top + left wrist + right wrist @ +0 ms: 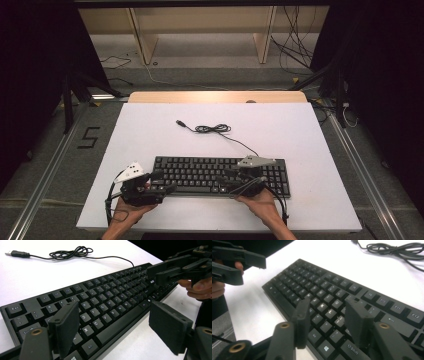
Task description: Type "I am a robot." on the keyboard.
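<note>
A black keyboard [220,175] is lying flat near the front edge of the white table [300,130], its cable [215,129] trailing in a loose coil toward the back edge. The left gripper [167,186] is hovering with jaws spread over the keyboard's left end. The right gripper [227,181] is hanging with jaws apart above the right-hand keys, pinching nothing.

From above your side, the high view looks forward and down on the white table [150,130]. Each gripper view sits low and close over the black plastic keyboard [110,297], facing the other; all three share it.
</note>
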Demonstrator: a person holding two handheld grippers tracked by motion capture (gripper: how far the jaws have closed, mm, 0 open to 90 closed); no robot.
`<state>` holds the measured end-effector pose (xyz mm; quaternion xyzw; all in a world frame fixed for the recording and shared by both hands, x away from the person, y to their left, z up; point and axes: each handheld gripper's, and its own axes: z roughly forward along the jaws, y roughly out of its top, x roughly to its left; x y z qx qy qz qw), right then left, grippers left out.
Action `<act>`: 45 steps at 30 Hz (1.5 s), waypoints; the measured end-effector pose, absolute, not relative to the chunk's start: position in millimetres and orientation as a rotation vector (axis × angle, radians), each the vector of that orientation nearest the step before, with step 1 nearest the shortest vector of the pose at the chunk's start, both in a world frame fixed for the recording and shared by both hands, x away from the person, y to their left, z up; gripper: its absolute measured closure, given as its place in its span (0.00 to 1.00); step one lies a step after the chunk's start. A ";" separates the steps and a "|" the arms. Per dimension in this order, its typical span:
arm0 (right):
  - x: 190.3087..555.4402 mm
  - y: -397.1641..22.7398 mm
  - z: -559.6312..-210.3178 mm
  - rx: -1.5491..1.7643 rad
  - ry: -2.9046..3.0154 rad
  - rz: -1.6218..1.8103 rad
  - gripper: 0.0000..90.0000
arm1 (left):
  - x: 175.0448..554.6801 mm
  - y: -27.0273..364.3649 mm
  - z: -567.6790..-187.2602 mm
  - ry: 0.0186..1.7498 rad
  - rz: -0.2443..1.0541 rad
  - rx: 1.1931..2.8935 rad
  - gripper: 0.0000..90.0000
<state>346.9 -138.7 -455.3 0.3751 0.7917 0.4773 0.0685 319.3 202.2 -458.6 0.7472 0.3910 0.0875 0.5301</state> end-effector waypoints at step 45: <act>310.8 -193.9 -439.0 1.075 2.226 1.527 0.38 | 319.8 202.7 -457.9 0.927 0.191 1.786 0.25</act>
